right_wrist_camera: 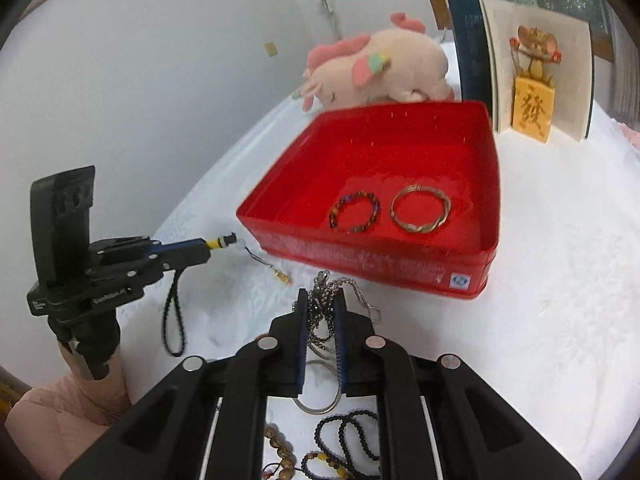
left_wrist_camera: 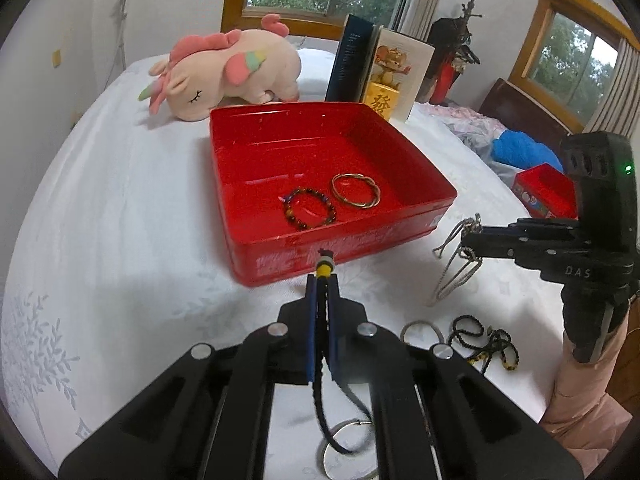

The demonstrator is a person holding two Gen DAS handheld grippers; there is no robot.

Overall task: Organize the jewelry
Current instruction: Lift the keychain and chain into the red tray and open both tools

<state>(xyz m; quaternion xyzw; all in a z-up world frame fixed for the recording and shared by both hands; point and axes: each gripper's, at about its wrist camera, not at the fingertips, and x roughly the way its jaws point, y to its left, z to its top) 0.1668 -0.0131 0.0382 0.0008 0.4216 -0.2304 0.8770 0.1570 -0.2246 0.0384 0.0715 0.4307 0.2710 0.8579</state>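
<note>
A red box (left_wrist_camera: 248,240) (right_wrist_camera: 280,236) sits on the white bed, holding a beaded bracelet (left_wrist_camera: 310,209) (right_wrist_camera: 354,212) and a gold bangle (left_wrist_camera: 356,189) (right_wrist_camera: 421,213). My left gripper (left_wrist_camera: 323,280) (right_wrist_camera: 208,246) is shut on a dark cord with a yellow and white bead (left_wrist_camera: 325,266) (right_wrist_camera: 218,242); the cord's loop (right_wrist_camera: 174,320) hangs below. My right gripper (right_wrist_camera: 322,304) (left_wrist_camera: 466,236) is shut on a silver chain necklace (right_wrist_camera: 320,304) (left_wrist_camera: 456,268), lifted beside the box's near wall.
Black bead strings (left_wrist_camera: 486,340) (right_wrist_camera: 352,436), a silver ring (left_wrist_camera: 422,330) and brown beads (right_wrist_camera: 280,446) lie on the bed near me. Behind the box are a pink plush unicorn (left_wrist_camera: 224,72), upright books (left_wrist_camera: 352,64) and a small red box (left_wrist_camera: 546,194).
</note>
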